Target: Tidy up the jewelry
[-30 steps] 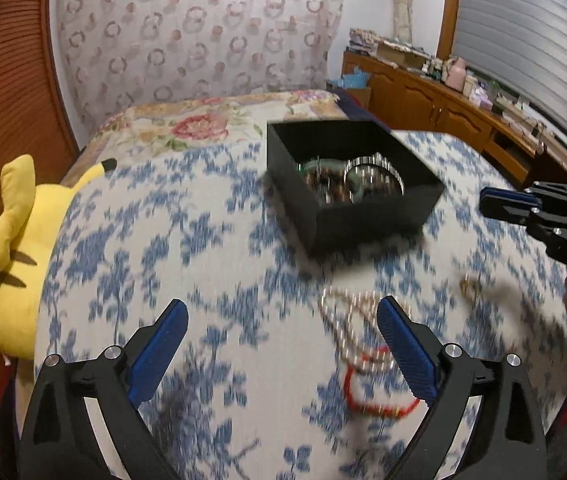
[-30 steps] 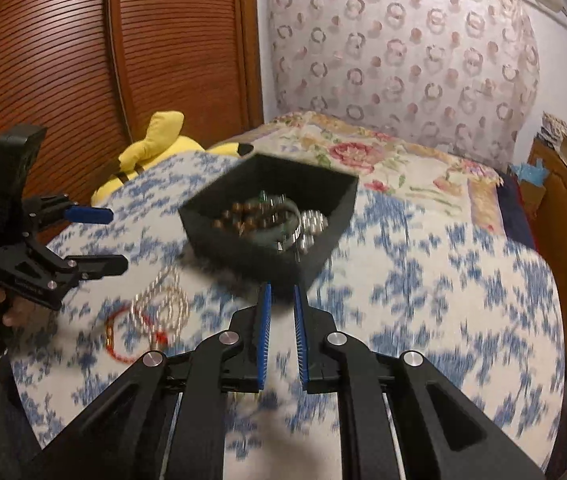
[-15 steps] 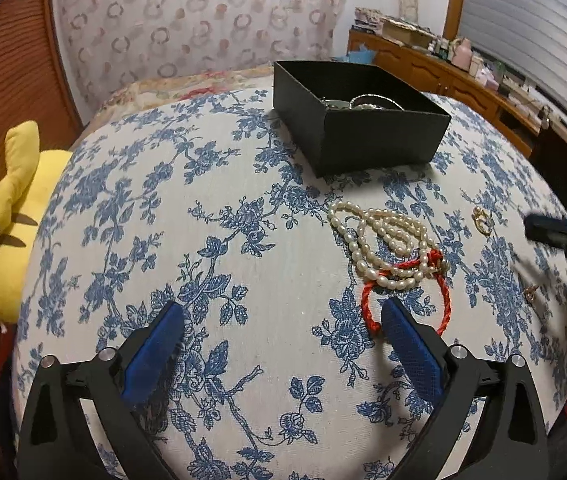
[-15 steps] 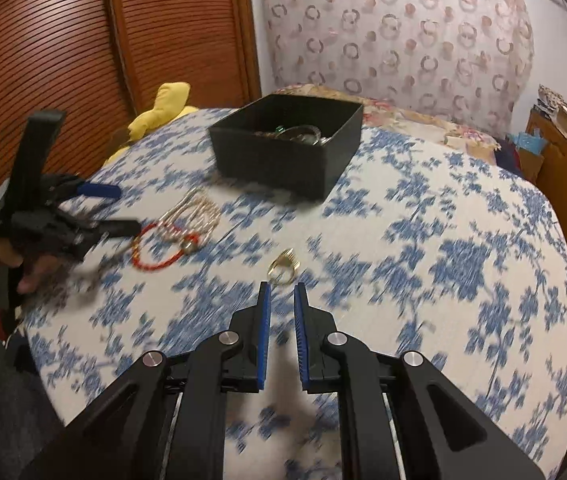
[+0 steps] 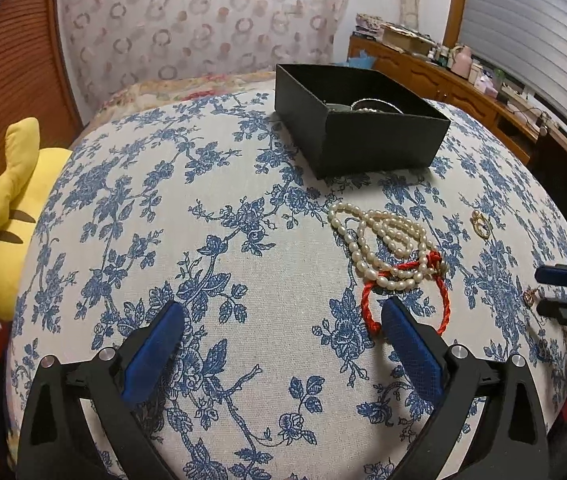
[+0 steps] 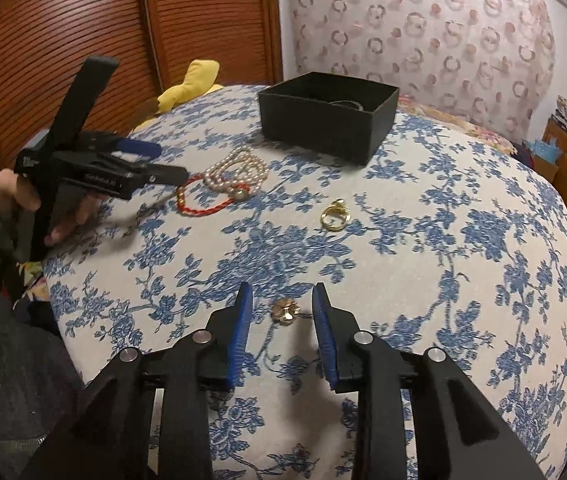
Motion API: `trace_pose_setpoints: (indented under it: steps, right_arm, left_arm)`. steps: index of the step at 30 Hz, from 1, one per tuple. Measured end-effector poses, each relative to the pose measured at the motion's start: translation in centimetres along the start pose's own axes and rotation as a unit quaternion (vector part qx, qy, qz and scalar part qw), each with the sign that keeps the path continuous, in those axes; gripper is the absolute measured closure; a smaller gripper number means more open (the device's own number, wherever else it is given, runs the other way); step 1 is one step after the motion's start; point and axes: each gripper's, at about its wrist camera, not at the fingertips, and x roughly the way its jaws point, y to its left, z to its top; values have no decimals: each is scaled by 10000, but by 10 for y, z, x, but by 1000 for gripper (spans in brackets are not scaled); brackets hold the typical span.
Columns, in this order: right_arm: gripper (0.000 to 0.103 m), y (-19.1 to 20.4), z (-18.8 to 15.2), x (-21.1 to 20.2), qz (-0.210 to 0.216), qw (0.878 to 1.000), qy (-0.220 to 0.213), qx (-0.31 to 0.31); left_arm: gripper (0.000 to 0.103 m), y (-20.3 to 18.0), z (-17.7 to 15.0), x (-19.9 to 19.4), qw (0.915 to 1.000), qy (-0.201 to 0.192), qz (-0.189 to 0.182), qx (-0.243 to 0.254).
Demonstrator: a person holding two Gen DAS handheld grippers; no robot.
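A black box [image 5: 359, 132] [image 6: 327, 114] with bracelets inside stands at the far side of the blue-flowered tablecloth. A pearl necklace [image 5: 383, 248] [image 6: 239, 172] lies tangled with a red cord bracelet [image 5: 407, 292] [image 6: 203, 204]. A gold ring [image 6: 335, 216] [image 5: 481, 224] lies to their right. A small gold earring [image 6: 285, 310] [image 5: 530, 296] lies between the fingers of my right gripper [image 6: 281, 312], which is open around it. My left gripper [image 5: 279, 336] is wide open and empty; its right finger [image 5: 407, 344] is just before the red bracelet.
A yellow plush toy [image 5: 15, 216] sits beyond the table's left edge. A wooden sideboard [image 5: 463, 80] with clutter runs along the right wall. A flowered bed [image 6: 443, 112] lies behind the table. Slatted wooden doors [image 6: 83, 32] stand to the left.
Both grippers have come down close to the table. My right gripper has opened and now straddles the gold earring. My left gripper has moved nearer the red bracelet.
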Motion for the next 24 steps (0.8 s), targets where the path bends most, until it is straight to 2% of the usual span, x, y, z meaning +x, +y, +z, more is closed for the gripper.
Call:
trace_pose_setpoints:
  steps: [3,5,6,11,12,14,16,19,21,24]
  right_arm:
    - [70,4,-2,7,-109,9997,139,-149]
    - [71,7,-4,7,-182,9995,80,-245]
    - [75,7,-4,7,-181,9995,59,-251]
    - [77,6,-5,7,-198,9996,-17,-205]
    - [77,6,-5,7,-198,9996,-22,-202]
    - [77,6,-5,7,-194,9996,-20,-198]
    - [77,6,-6,7,-196,9996,-22,-202]
    - [77,5,-6,7,-190,9996,-23,-195]
    - [77,5,-6,7,-190,9996,-25,-192]
    - [77,5,-6,7,-190,9996,-24,-197]
  left_arm:
    - [7,1,-1,-2,10000,6,-28,10]
    - [8,0,-3,-3,9999,59,-76,81]
    - [8,-1,-4,-4,9998,92,-91,121]
    - [8,-14,-10,-17,9988,-16,-463,124]
    - [11,-18,-10,-19,9986,-52,-496,150]
    - [23,-27,-9,-20,9982,-65,-558,197]
    - [41,-33,-7,-16,9982,-36,-574,146]
    - [56,-38,-4,-11,9981,25,-612,46]
    - [57,-44,-4,-9,9982,28,-596,39]
    - [58,-52,-5,-9,9992,-8,-325,216]
